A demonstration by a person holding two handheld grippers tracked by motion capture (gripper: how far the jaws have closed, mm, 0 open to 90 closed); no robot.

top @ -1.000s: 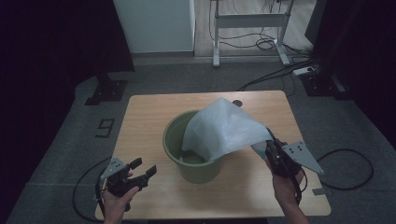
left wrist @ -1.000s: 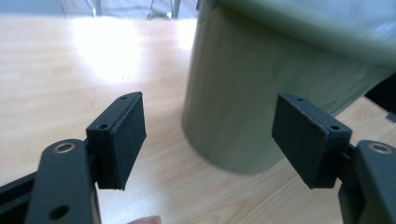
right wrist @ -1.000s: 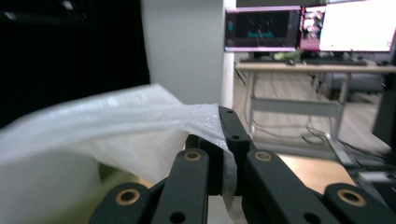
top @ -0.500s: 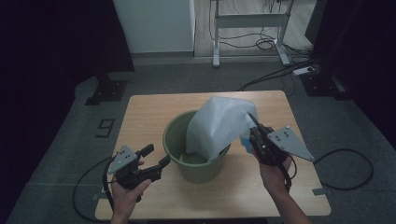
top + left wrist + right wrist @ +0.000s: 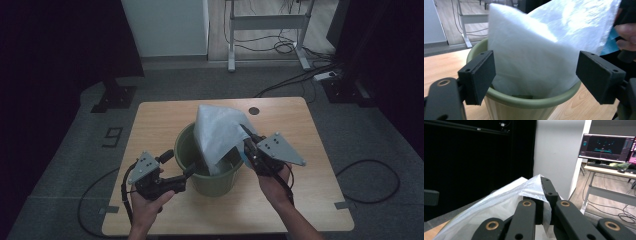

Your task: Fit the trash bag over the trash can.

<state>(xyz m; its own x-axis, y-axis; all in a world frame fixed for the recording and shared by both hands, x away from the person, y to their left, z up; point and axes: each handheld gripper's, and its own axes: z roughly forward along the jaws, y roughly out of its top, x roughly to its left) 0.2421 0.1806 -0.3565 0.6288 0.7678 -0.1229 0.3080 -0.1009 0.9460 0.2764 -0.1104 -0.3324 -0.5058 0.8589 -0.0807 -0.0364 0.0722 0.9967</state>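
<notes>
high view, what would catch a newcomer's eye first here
A big white bag rises out of the green bin at the middle of the wooden table. The right gripper is shut on the bag's right edge and holds it up. The left gripper waits open at the bin's left rim, its pads apart before the bag in the left gripper view.

The bucket [image 5: 210, 167] stands on the bench [image 5: 310, 200] between my left tongs [image 5: 181, 167] and my right tongs [image 5: 246, 131]. The bag [image 5: 217, 135] sits in it, rising above the rim just ahead of my left tongs, its upper edge at my right tongs.
</notes>
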